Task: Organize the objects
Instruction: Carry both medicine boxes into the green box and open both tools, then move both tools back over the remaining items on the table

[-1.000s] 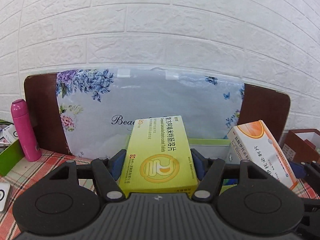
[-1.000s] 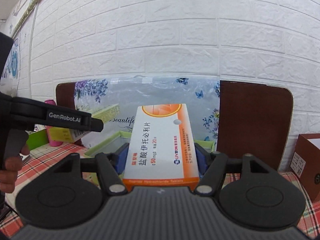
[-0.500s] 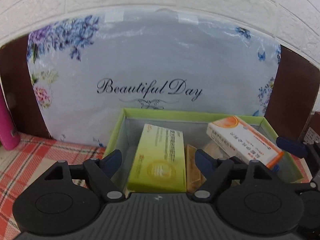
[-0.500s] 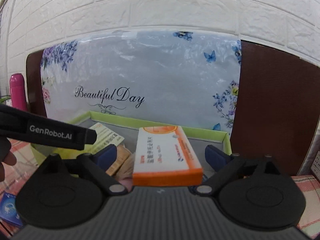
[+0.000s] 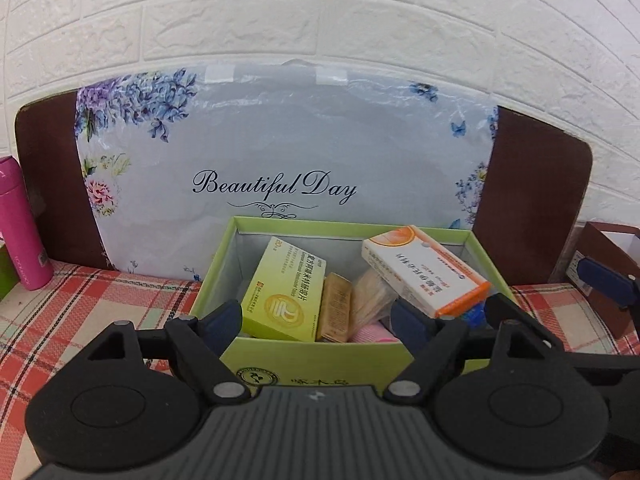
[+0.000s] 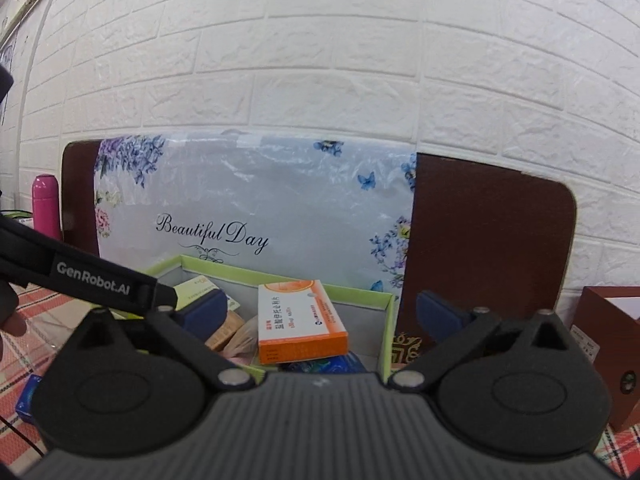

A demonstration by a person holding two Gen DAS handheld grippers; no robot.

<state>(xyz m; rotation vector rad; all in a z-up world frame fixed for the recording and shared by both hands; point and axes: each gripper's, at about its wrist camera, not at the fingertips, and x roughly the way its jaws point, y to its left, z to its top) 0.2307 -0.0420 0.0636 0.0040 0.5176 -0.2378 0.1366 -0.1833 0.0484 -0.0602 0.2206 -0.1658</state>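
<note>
Now, both cartons lie in the box and both tools are empty.
Yellow-green carton: inside the green box, just ahead of the left tool, leaning on its left inner wall; nothing grips it.
Orange-white carton: ahead of the right tool, between its spread fingers in view but apart from both; it rests tilted over the packets at the box's right side.
Other contents: a tan packet and a clear wrapper lie between the two cartons; something blue shows under the orange-white carton, too hidden to name.
Left tool state: jaws spread wide, holding nothing, poised over the near rim of the box.
Right tool state: jaws spread wide, holding nothing; the left tool's arm crosses its left side.
Step in hand (judgement): release looks complete; what remains is to clear the box.
How to do it well: draw each tool straight back and up with jaws kept apart, so no finger catches the rim or nudges the tilted carton off its perch.
Risk: the orange-white carton sits high near the right wall and could slide.
Surroundings: checked cloth surface; pink bottle far left; brown box to the right.
</note>
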